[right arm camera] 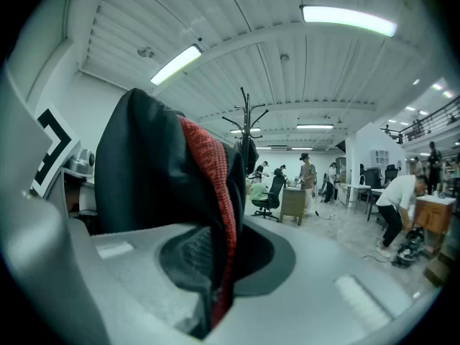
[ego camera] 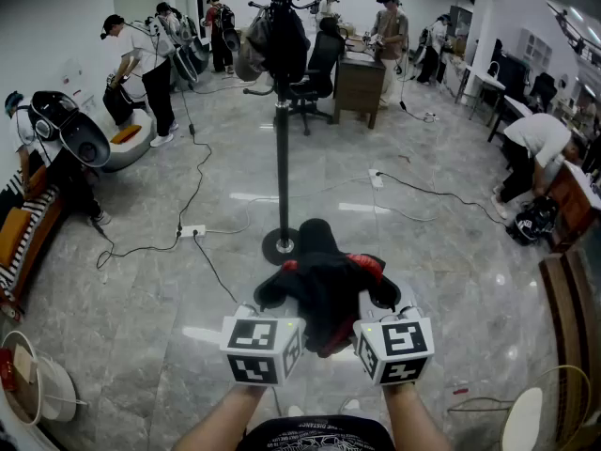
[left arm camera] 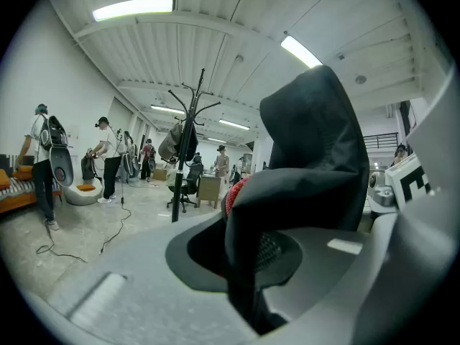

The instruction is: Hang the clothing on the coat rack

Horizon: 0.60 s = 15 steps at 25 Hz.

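The left gripper [left arm camera: 248, 311] is pinching one edge of the garment [left arm camera: 309, 157], its jaws almost together with cloth squeezed between them. The right gripper [right arm camera: 208, 315] is doing the same on the other edge, clamping black fabric and its red lining. In the head view the garment [ego camera: 324, 285] is bunching and sagging between the left gripper [ego camera: 274, 301] and the right gripper [ego camera: 380, 301], and just ahead of both.

It is looking soft, limp and fairly light, so it is likely to droop and fold wherever it is not held. Holds near the collar or a loop, spread apart, would probably suit it best for hooking.

Down and to the left of the left gripper a white bucket [ego camera: 58, 391] is sitting on the floor. Its contents are too small to make out.

Straight ahead of both grippers the rack [ego camera: 282, 111] is standing upright, well apart from the garment. Dark items [ego camera: 280, 38] are already hanging from its upper hooks. Beyond it, people are working around a desk [ego camera: 359, 83].
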Available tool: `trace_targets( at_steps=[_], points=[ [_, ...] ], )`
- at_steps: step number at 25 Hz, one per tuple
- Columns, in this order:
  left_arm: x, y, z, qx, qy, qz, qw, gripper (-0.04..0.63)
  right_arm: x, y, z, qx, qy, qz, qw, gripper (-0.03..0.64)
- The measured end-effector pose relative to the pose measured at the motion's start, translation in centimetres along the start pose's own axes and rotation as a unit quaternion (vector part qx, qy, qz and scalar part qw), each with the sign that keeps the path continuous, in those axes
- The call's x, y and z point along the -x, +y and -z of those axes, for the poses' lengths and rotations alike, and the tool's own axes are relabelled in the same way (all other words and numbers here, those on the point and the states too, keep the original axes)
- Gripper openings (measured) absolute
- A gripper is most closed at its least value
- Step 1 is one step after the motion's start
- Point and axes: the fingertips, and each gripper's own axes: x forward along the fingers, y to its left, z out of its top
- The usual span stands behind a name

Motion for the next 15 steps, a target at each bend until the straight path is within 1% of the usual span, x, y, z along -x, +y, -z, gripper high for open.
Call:
trace_targets(
  at_steps=[5, 15],
  points=[
    [0.3, 0.6, -0.1, -0.002, 0.001, 0.004, 1.0, 0.029, -0.2, 0.6, 0.0, -0.006, 0.005, 0.005, 1.0, 0.02],
    [-0.1, 1.6, 0.5, 0.0, 0.007, 0.003, 1.0, 0.029, -1.2, 1.2, 0.9, -0.014, 0.012, 0.0, 1.0, 0.021]
  ],
)
